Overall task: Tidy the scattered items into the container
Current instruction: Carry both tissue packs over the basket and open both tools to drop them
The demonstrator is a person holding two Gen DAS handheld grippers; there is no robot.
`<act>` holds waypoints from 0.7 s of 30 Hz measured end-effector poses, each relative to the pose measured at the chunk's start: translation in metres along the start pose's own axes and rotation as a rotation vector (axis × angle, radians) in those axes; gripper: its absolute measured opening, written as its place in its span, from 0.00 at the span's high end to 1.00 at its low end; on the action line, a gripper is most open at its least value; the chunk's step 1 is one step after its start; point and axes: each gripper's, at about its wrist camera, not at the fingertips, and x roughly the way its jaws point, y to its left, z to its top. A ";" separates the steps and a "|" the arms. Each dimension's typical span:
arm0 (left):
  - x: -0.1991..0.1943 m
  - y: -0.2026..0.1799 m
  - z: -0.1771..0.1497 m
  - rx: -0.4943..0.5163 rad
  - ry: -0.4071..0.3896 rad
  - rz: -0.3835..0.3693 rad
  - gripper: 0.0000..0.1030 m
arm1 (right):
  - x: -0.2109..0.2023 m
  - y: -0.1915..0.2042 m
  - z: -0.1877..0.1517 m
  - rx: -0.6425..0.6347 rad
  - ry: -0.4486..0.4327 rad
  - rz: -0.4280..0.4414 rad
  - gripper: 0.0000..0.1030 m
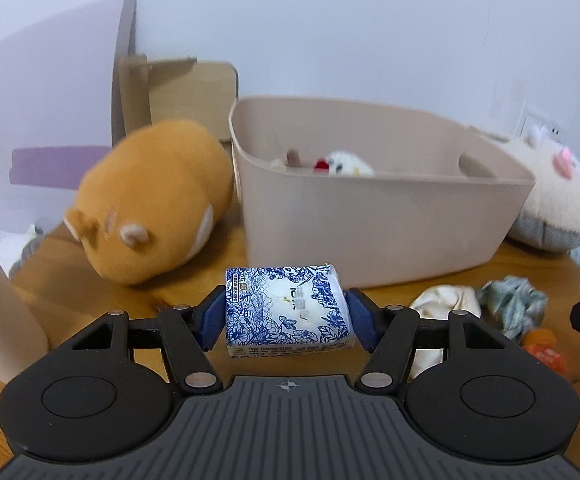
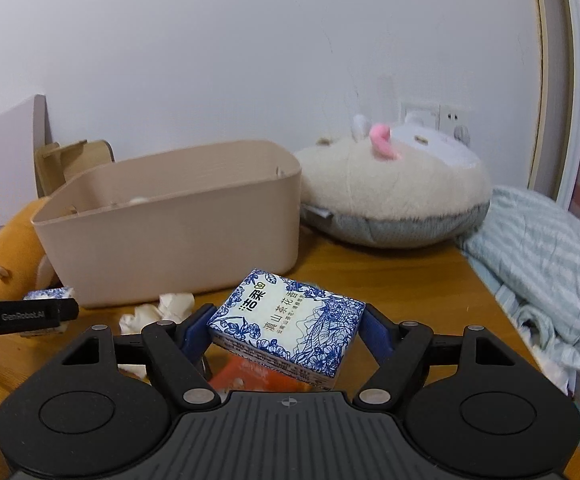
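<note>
The left gripper [image 1: 286,314] clamps a blue-and-white tissue pack [image 1: 288,310] between its blue pads, above the wooden table [image 1: 70,276] and just in front of the beige bin [image 1: 369,216]. The right gripper [image 2: 282,332] clamps a second tissue pack [image 2: 286,326], tilted, near the table's front edge. The bin stands toward the back of the table and holds a small white toy [image 1: 349,164]. An orange plush [image 1: 150,200] lies at the bin's left side. A cream plush [image 2: 393,188] lies at its right side, by the table's right edge. A crumpled cloth [image 1: 445,308], a teal cloth [image 1: 513,304] and an orange packet [image 1: 545,350] lie on the table in front of the bin.
</note>
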 end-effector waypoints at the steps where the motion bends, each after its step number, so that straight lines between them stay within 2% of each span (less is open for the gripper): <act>1: -0.005 -0.001 0.003 0.000 -0.011 -0.002 0.37 | -0.002 0.000 0.002 -0.002 -0.003 0.002 0.28; 6: -0.024 -0.008 0.017 0.009 -0.057 -0.011 0.37 | -0.006 -0.002 0.010 -0.001 -0.007 0.017 0.28; 21: -0.054 -0.019 0.059 -0.003 -0.193 -0.004 0.37 | -0.015 0.021 0.059 -0.084 -0.126 0.048 0.28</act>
